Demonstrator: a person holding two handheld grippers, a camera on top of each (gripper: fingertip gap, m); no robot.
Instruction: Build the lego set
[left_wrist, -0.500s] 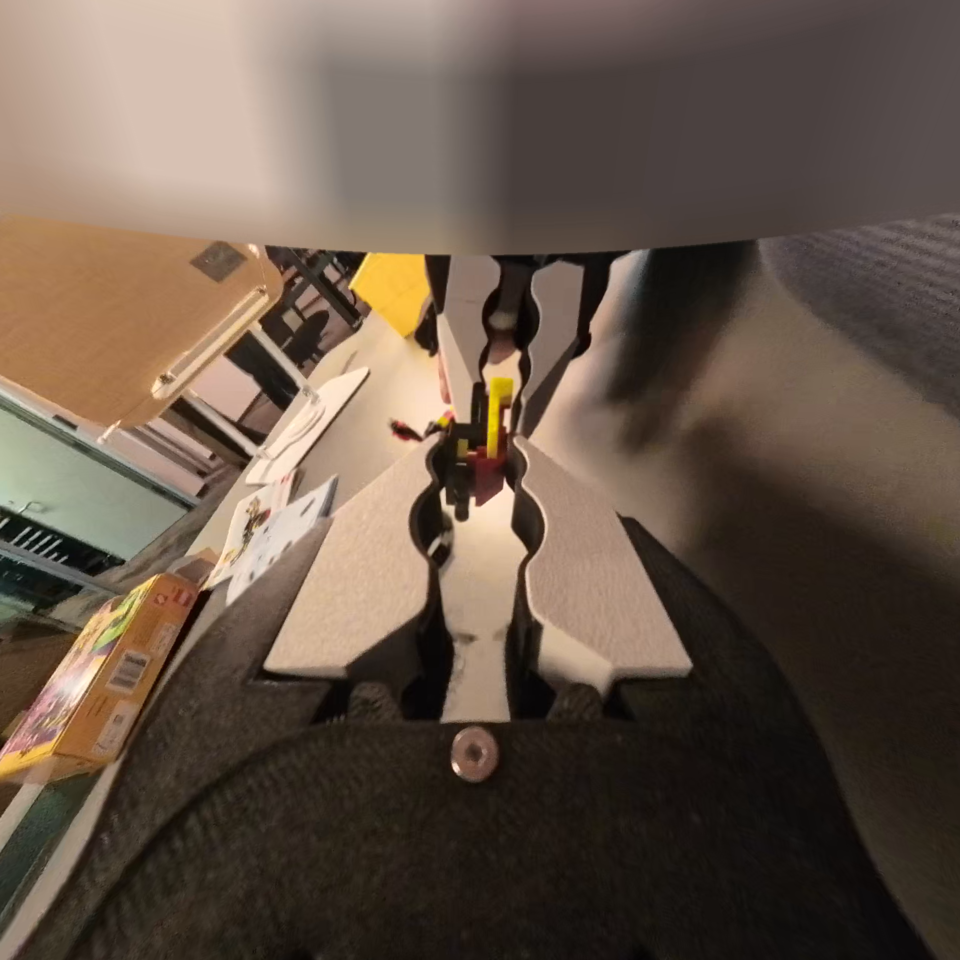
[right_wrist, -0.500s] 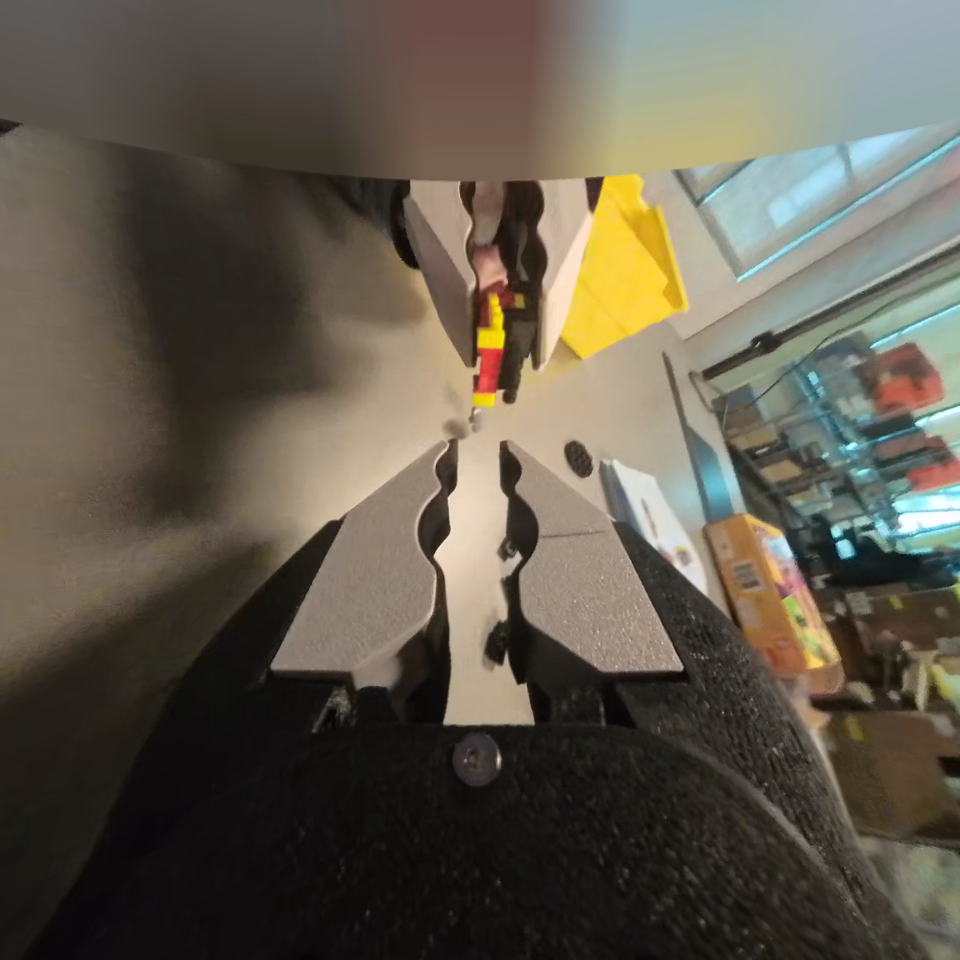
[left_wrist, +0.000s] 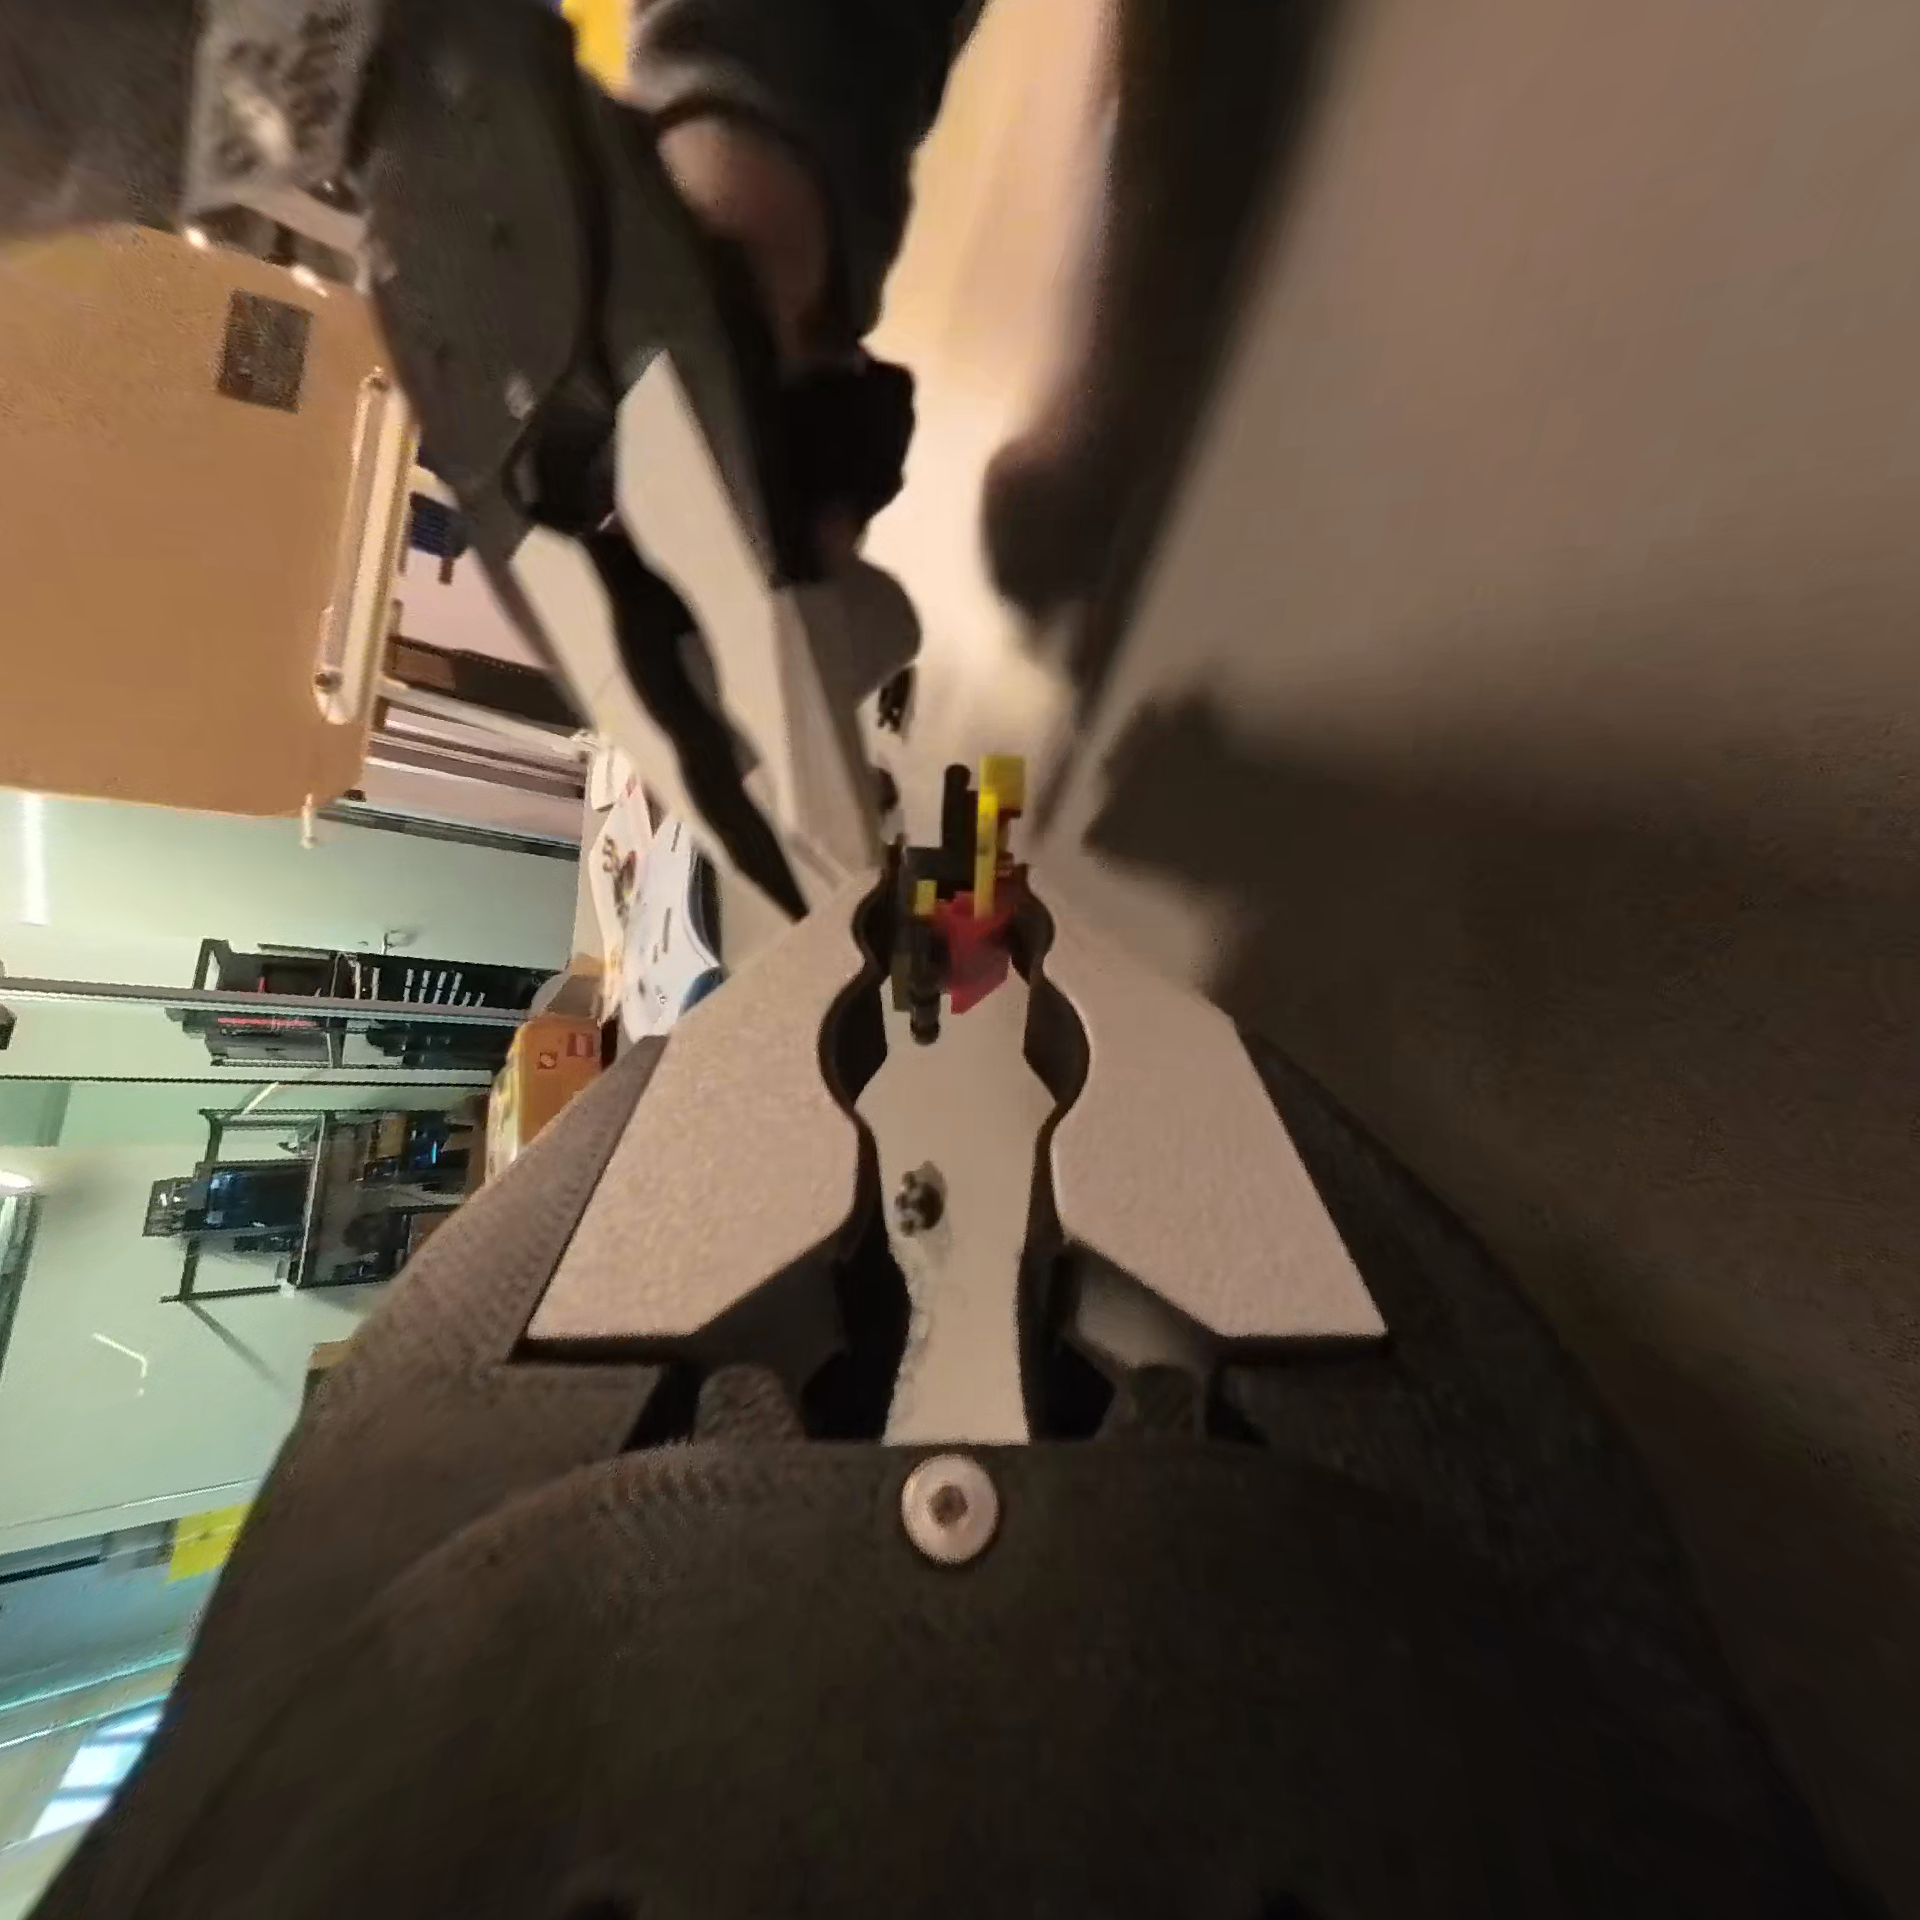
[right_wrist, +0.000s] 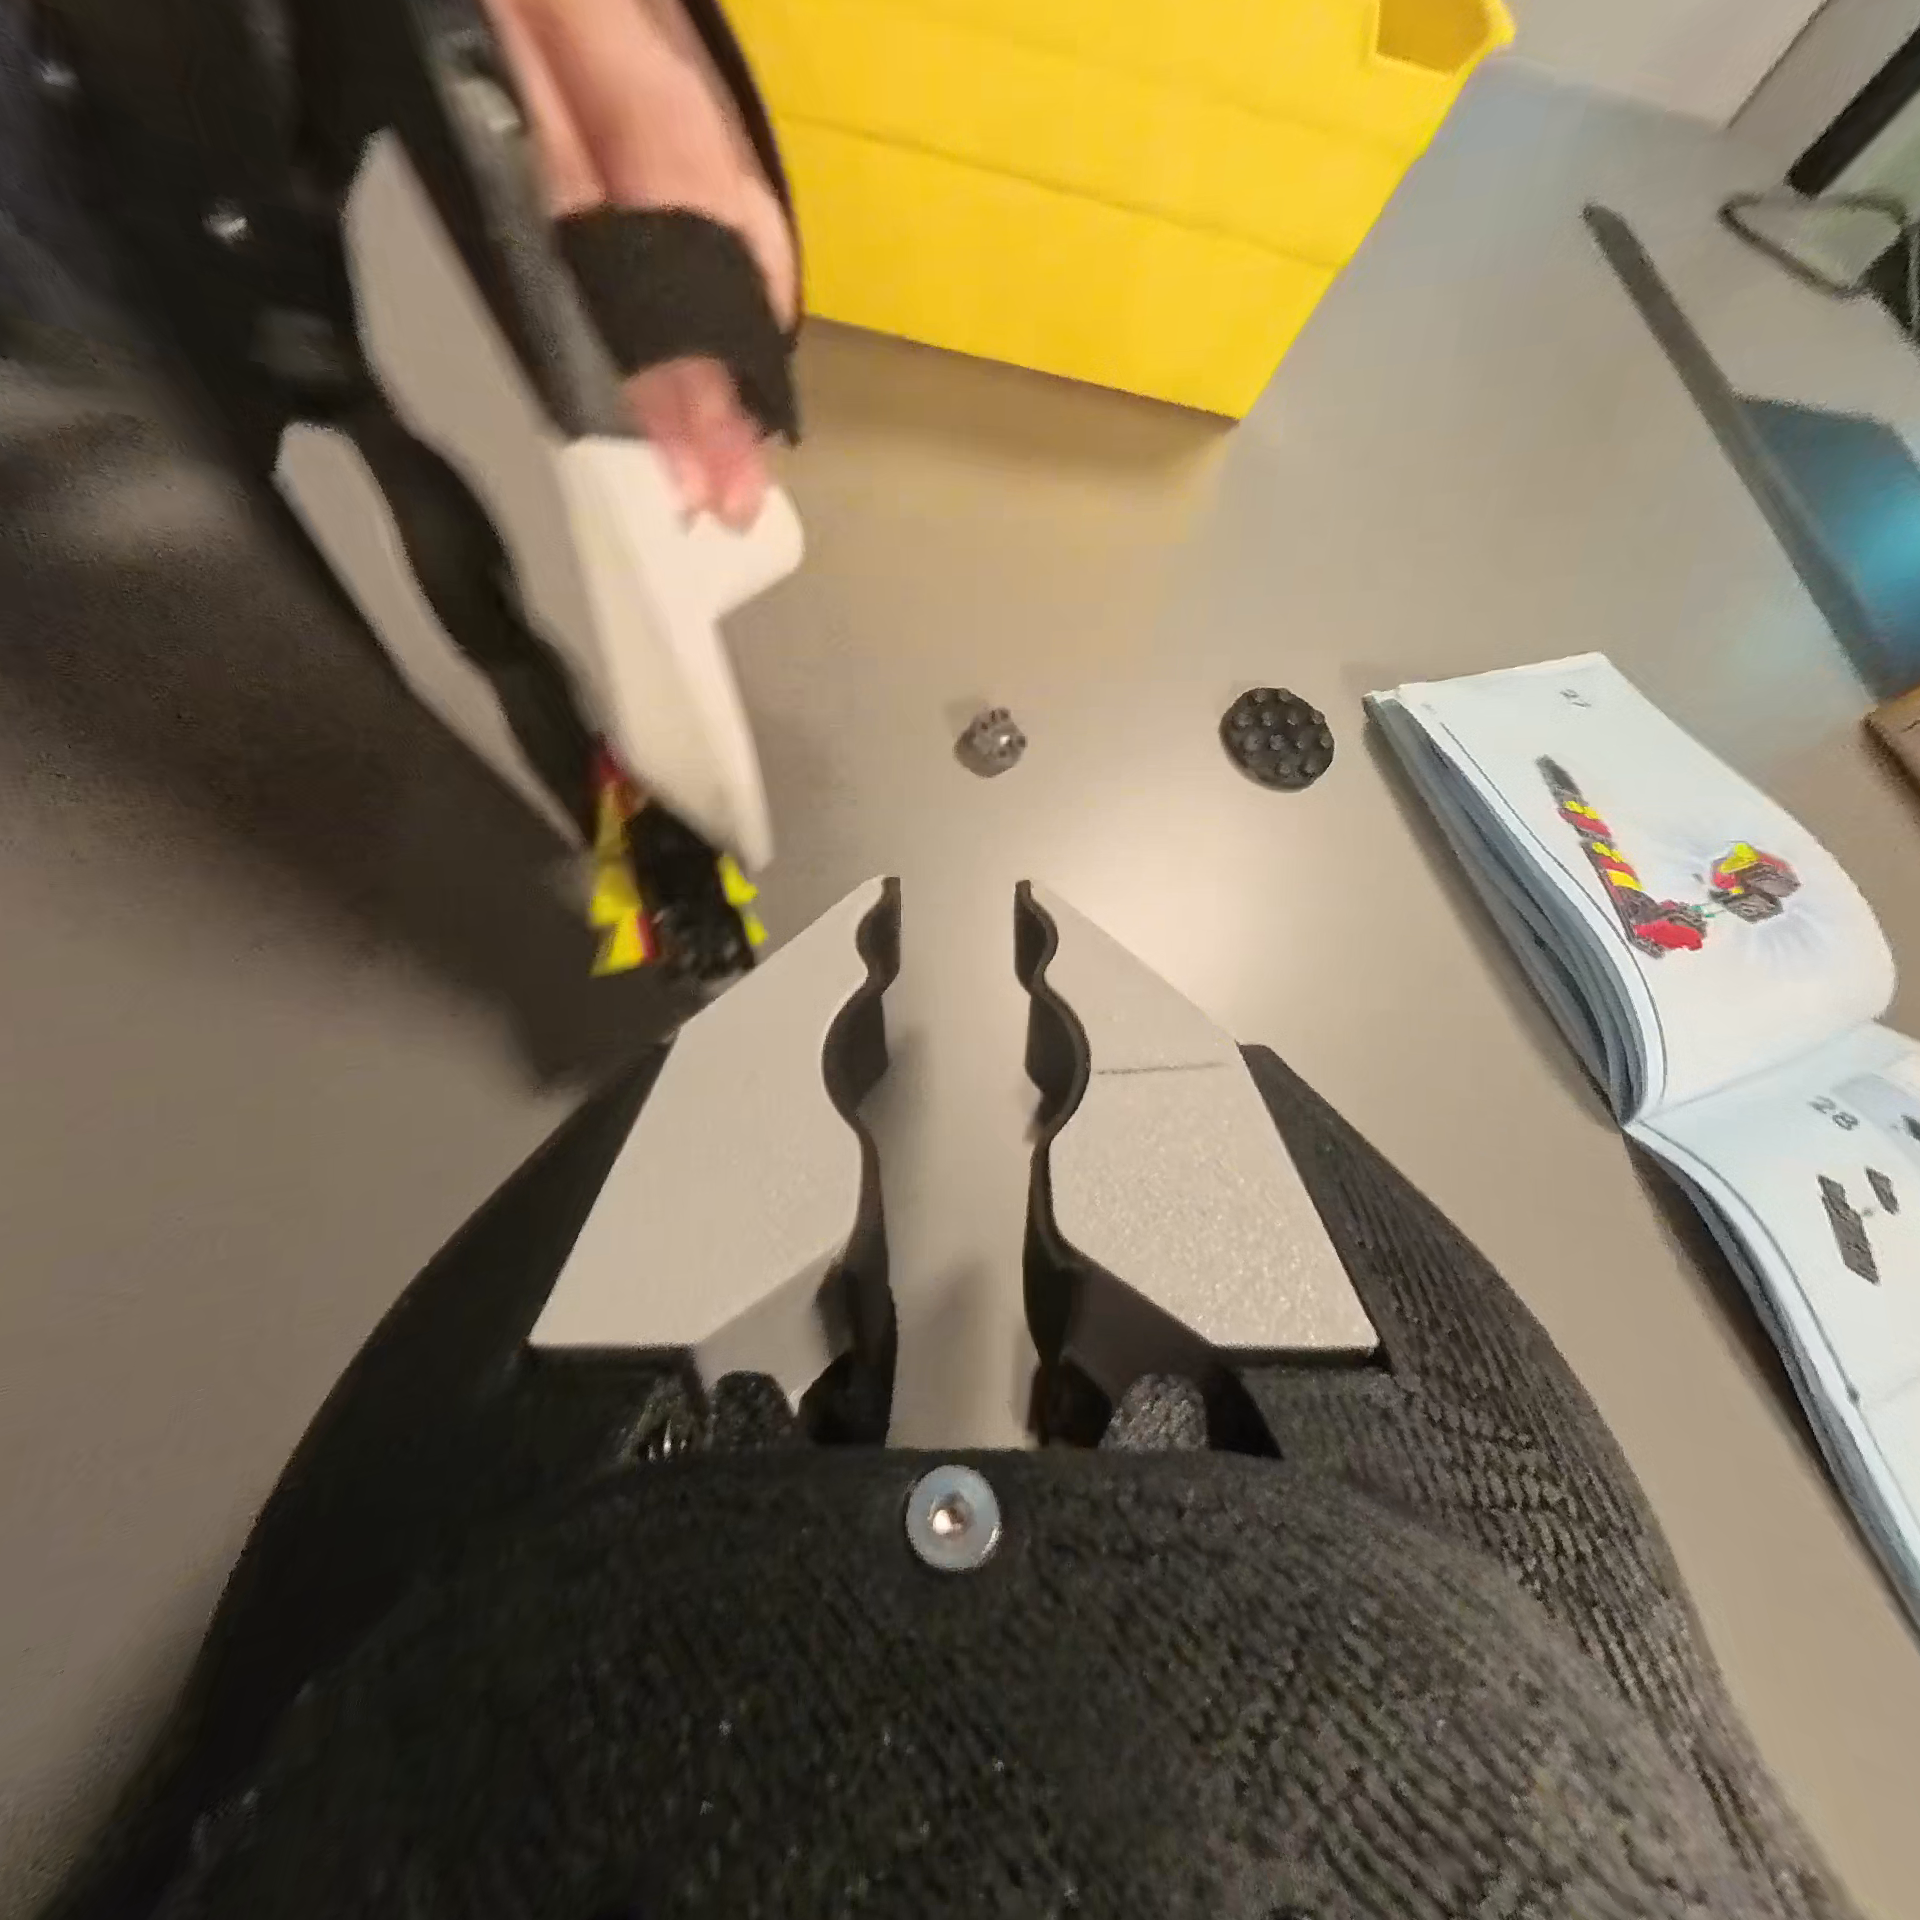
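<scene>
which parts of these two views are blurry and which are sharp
Left wrist view: the left gripper and its lego assembly are sharp; the right gripper and the background smear. Right wrist view: the right gripper, round black pieces and instruction booklet are crisp; the left gripper is motion-blurred.

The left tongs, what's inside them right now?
The left tongs are shut on a small lego assembly of black, red and yellow pieces. Its yellow end pokes out past the tips; the part between the fingers is hidden, and the right wrist view is blurred.
</scene>
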